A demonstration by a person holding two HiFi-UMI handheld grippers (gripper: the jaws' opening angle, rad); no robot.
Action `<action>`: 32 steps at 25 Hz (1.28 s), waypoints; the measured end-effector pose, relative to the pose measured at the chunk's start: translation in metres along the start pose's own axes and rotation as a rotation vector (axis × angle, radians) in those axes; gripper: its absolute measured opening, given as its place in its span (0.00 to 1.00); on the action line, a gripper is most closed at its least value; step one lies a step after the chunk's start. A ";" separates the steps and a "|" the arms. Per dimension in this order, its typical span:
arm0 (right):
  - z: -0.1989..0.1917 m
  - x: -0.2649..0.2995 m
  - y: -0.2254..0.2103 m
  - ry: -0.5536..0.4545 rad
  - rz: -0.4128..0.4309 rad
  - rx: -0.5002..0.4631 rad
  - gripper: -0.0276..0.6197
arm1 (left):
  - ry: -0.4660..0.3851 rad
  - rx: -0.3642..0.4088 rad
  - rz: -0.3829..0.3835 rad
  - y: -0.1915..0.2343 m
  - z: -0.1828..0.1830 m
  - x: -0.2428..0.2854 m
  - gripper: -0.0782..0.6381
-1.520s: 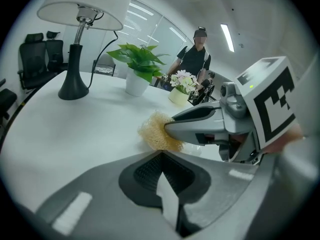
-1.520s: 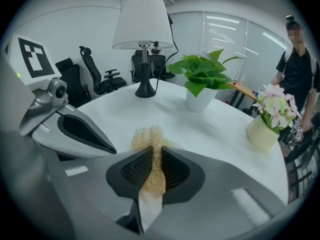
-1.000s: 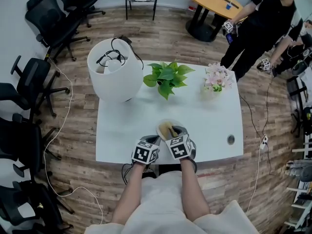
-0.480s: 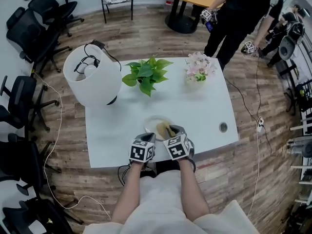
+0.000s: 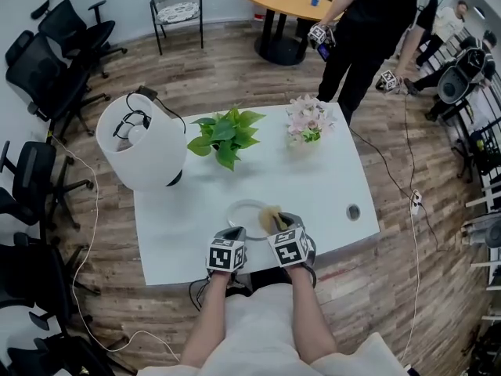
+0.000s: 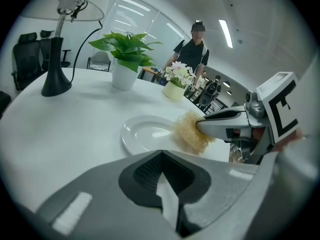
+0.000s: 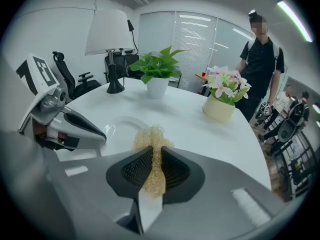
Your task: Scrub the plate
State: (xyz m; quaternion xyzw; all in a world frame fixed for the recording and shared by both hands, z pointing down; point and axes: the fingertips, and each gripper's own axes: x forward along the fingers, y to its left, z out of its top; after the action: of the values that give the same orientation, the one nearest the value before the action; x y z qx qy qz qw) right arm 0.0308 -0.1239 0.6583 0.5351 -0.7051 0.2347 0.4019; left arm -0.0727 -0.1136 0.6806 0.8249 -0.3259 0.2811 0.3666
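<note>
- Count: one plate [image 5: 244, 208], one scrub pad [image 5: 272, 216], two grippers, one lamp [image 5: 145, 151], one leafy plant [image 5: 225, 135] and one flower pot [image 5: 307, 124], all on one table [image 5: 329, 186].
- Right gripper [image 7: 152, 159]: fingers clamped on the scrub pad, whose far end lies at the plate's right rim.
- Left gripper [image 6: 161, 159]: fingers closed together, holding nothing.
- The plate lies flat near the table's near edge, just beyond the left fingers and apart from them.
</note>
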 end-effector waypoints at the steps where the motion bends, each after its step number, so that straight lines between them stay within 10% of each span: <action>1: 0.001 0.000 -0.001 0.001 0.001 -0.002 0.16 | -0.001 -0.003 0.000 0.000 0.001 0.000 0.11; 32: 0.035 0.038 0.047 0.005 0.148 -0.127 0.15 | 0.031 -0.002 -0.072 -0.004 0.005 0.008 0.11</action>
State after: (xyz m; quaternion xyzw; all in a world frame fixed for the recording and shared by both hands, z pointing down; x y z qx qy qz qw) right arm -0.0289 -0.1571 0.6737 0.4544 -0.7550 0.2202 0.4183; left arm -0.0638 -0.1187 0.6817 0.8314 -0.2904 0.2801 0.3821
